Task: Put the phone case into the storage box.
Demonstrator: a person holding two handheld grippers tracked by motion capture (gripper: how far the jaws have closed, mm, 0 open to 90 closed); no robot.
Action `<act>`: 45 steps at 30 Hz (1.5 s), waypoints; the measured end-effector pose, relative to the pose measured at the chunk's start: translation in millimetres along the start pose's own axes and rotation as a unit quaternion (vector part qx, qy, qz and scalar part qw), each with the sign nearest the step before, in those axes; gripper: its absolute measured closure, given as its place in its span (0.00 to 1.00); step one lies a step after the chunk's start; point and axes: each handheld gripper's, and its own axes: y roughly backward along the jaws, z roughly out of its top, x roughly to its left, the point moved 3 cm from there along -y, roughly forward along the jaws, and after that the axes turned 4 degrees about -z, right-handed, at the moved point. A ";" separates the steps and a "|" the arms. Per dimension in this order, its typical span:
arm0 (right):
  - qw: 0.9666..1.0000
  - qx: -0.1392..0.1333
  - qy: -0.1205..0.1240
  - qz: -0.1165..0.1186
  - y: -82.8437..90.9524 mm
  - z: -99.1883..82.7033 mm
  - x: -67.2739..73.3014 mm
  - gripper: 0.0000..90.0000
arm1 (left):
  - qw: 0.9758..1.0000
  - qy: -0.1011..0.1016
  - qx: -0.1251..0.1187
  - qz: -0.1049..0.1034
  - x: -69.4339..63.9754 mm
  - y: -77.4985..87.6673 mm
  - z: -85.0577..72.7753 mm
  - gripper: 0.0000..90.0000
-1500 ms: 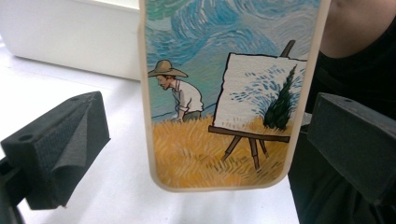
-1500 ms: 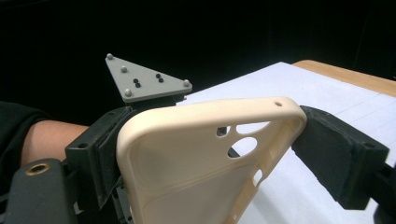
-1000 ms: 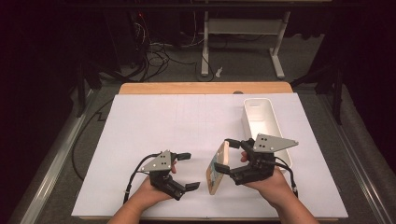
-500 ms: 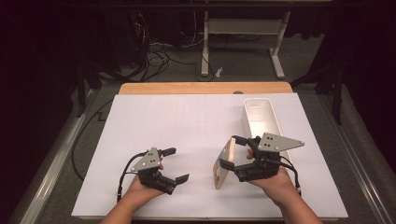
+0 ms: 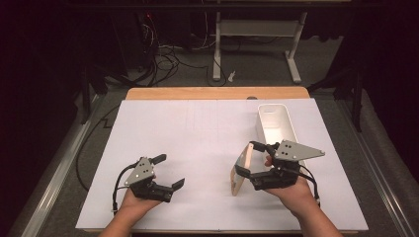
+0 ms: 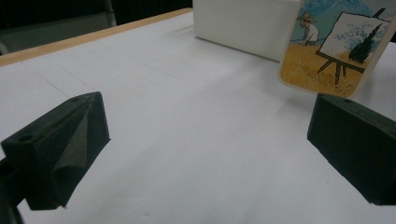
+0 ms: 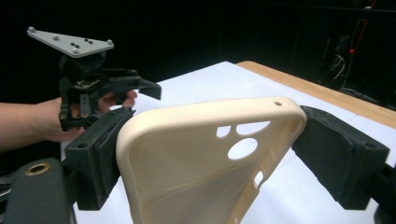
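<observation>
One phone case [image 7: 201,163] stands pinched across its width between the right gripper's [image 5: 253,163] jaws.
Its lower end rests on the white surface [image 5: 197,143], tilted upright, with the person's right hand [image 5: 291,190] low behind it. The left gripper [image 5: 165,170] hovers well apart to the left, jaws spread with nothing between them, aimed toward the case. Farther off sits a white tray [image 5: 276,121].

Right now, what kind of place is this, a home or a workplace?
Most likely a lab or workshop bench set up for recording. The table is covered with plain white paper, loose cables lie on the grey floor behind it, and metal desk legs stand in the dark background.
</observation>
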 end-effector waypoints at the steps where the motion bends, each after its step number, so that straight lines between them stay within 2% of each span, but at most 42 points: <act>1: 1.000 0.001 0.002 -0.004 0.3 -0.1 -0.5 0.16 | 1.000 -0.002 0.001 0.005 0.0 0.5 -0.4 0.00; 6: 1.000 -0.001 0.008 -0.024 3.1 -0.3 -4.9 0.16 | 1.000 0.016 -0.010 0.022 3.8 3.4 -3.6 0.00; 8: 0.999 -0.004 0.007 -0.035 5.0 -0.6 -8.1 0.16 | 0.999 0.024 -0.003 0.043 9.8 4.6 -7.7 0.00; 10: 0.999 -0.005 0.007 -0.040 5.8 -0.6 -9.4 0.16 | 0.999 0.026 0.000 0.047 11.5 4.9 -9.2 0.00; 12: 0.999 -0.008 0.009 -0.053 8.0 -0.4 -12.6 0.16 | 0.998 0.024 0.006 0.061 15.0 7.1 -11.0 0.00; 16: 0.998 -0.013 0.009 -0.064 10.0 0.0 -15.2 0.16 | 0.998 0.029 0.011 0.062 16.8 9.8 -11.7 0.00; 18: 0.997 -0.015 0.008 -0.077 11.3 0.2 -17.5 0.16 | 0.997 0.027 0.016 0.065 17.5 10.7 -12.1 0.00; 23: 0.996 -0.016 0.008 -0.085 12.5 0.2 -19.1 0.16 | 0.997 0.035 0.008 0.068 19.7 12.6 -13.3 0.00; 30: 0.993 -0.026 0.015 -0.111 15.5 2.8 -21.0 0.16 | 0.997 0.037 0.003 0.069 19.3 13.0 -13.4 0.00; 37: 0.992 -0.046 0.012 -0.118 19.0 8.2 -20.1 0.16 | 0.997 0.039 0.005 0.067 19.7 12.5 -14.1 0.00; 45: 0.990 -0.066 0.020 -0.121 23.9 19.6 -14.2 0.16 | 0.997 0.037 0.000 0.068 19.7 13.4 -13.5 0.00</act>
